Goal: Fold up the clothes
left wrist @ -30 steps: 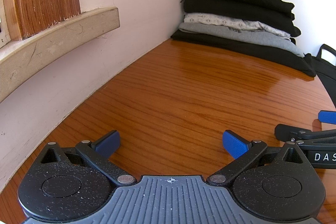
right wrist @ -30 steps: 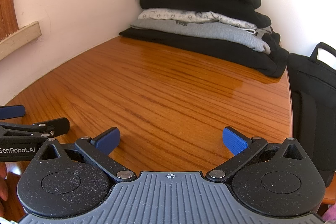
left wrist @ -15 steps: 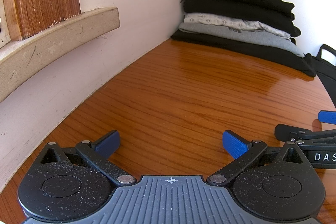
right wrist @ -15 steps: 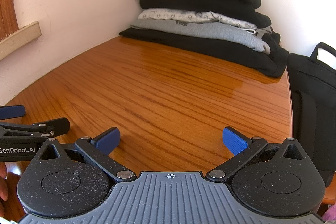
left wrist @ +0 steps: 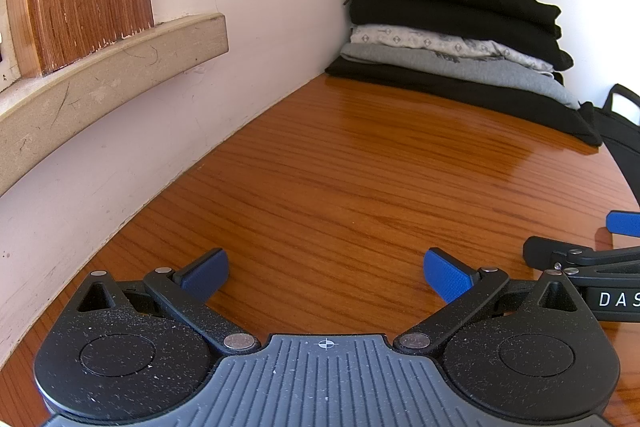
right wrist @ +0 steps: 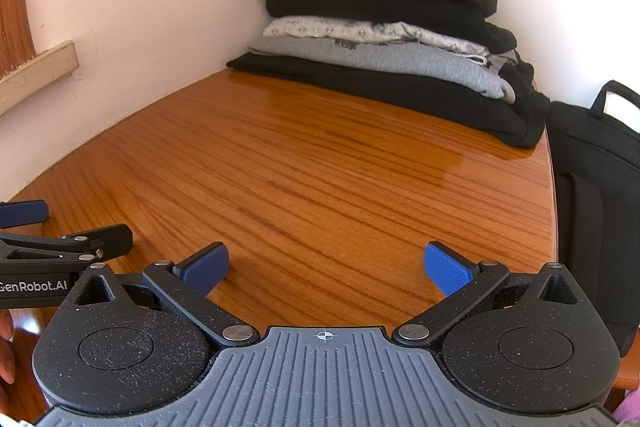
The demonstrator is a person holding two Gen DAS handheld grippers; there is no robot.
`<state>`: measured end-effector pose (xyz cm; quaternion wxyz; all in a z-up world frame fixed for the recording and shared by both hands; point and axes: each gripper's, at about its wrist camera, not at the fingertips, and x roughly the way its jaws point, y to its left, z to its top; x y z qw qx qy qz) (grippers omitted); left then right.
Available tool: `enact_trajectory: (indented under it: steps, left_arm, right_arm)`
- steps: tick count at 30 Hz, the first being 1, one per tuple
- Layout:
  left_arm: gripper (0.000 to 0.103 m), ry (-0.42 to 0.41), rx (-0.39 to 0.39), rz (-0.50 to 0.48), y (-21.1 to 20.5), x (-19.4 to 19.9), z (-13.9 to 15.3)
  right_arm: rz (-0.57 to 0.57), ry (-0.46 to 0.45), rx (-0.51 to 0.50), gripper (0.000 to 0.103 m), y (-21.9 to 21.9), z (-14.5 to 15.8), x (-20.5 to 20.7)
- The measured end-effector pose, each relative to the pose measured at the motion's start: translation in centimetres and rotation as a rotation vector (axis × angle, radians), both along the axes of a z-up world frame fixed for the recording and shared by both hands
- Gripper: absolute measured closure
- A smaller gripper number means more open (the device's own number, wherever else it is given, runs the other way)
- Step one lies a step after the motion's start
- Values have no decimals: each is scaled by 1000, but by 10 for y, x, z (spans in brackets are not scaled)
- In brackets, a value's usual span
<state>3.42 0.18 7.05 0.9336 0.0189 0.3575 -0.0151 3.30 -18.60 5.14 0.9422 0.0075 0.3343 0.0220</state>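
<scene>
The left gripper (left wrist: 326, 271) and right gripper (right wrist: 326, 267) hover side by side, low over the glossy wooden bench (right wrist: 320, 167), jaws spread wide and grasping nothing. Bare wood runs ahead to the stack of folded black, grey and patterned clothes (right wrist: 384, 39) in the far corner, a black bag (right wrist: 600, 187) beside the right edge.

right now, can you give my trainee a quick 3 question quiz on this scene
1. True or false: both the left gripper and the right gripper are open and empty.
2. Which layer of the stack of clothes lies on the table? A black, B grey, C patterned white.
3. Fill in: beside the table's right edge stands a black ____.

Key: 1 true; 2 A; 3 bag
</scene>
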Motion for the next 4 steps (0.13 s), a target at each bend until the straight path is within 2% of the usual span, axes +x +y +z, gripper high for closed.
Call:
enact_trajectory:
  steps: [4]
  left_arm:
    - [0, 0, 0, 0, 0, 0, 0]
  right_arm:
    - [-1, 0, 0, 0, 0, 0, 0]
